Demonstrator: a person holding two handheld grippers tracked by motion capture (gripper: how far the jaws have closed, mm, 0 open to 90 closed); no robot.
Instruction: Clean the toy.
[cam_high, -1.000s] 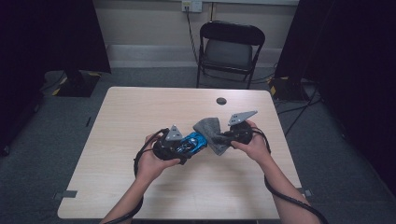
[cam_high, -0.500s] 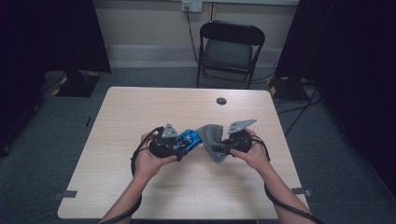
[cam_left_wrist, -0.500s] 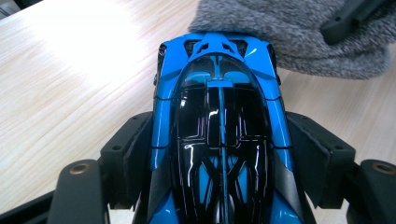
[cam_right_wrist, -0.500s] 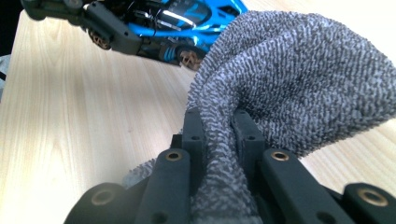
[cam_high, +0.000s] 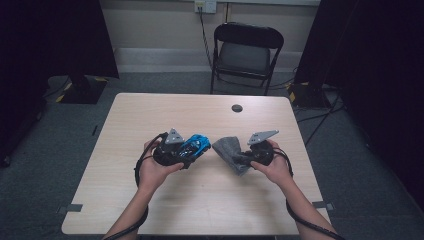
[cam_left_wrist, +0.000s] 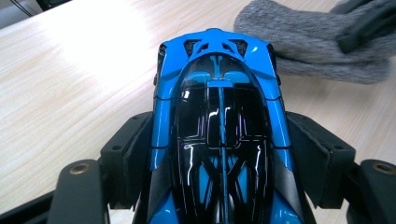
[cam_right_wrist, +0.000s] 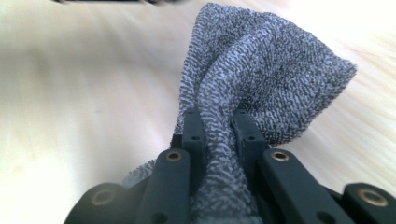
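Your left gripper (cam_high: 192, 150) is grasping the blue toy car (cam_left_wrist: 219, 126) by its flanks, one jaw pressing on each side, the car's far end pointing away from you toward the grey cloth (cam_left_wrist: 313, 42). Your right gripper (cam_high: 240, 157) is clenching that cloth (cam_right_wrist: 261, 84), pinching a bunched fold between its nearly closed jaws while the rest is fanning out beyond them. You are holding both items over the middle of the wooden surface (cam_high: 150, 115), car and cloth near each other but apart.
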